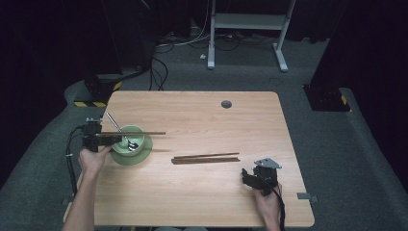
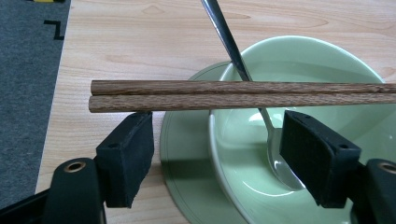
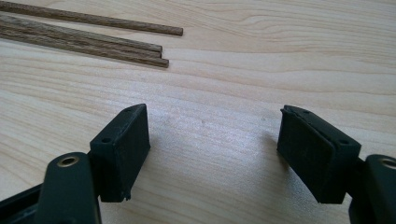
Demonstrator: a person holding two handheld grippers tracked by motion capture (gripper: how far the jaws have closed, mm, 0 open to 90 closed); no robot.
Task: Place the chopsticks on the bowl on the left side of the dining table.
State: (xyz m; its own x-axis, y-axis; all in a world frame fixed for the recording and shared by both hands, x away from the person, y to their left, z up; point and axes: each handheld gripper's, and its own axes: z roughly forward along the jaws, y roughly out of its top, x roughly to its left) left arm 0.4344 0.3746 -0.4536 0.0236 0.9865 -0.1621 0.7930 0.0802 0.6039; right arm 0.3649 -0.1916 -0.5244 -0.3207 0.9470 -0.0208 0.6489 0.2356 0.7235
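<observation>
The left gripper hovered at the table's left edge with its jaws spread wide, and a pair of wooden chopsticks lay side by side across the green bowl (a metal spoon rested inside it), just beyond the pads. The right gripper, likewise released and empty, sat near the front right, with more chopsticks lying to its far left.
</observation>
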